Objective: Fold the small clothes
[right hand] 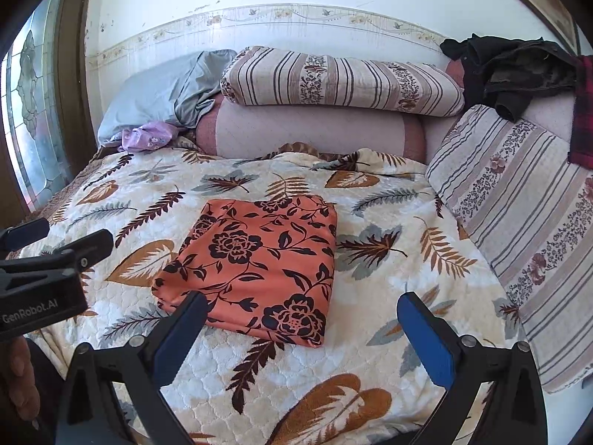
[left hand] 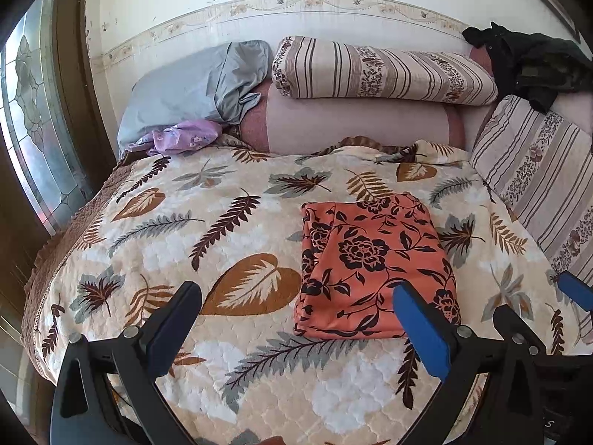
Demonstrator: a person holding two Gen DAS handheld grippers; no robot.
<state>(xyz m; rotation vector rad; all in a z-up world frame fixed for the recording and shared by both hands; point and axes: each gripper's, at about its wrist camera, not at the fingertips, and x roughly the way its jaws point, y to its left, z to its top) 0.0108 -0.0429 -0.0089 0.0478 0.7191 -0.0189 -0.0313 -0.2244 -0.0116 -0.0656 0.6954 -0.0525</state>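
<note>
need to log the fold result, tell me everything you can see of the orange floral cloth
The orange floral cloth is salmon-orange, thin-looking fabric printed with black roses, leaves and vines. It lies folded into a flat, roughly rectangular stack, edges fairly even, on the leaf-patterned bedspread. Only the bedspread touches it; the left tool and right tool are both open and apart from it.

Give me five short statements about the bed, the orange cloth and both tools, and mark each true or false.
1. The orange floral cloth lies folded on the leaf-print bedspread. True.
2. The left tool grips the cloth. False: it is open and holds nothing.
3. The right tool is open. True.
4. A striped pillow rests on the pink bolster. True.
5. The dark clothes lie on the orange cloth. False: they sit at the far right, behind the bed.
</note>
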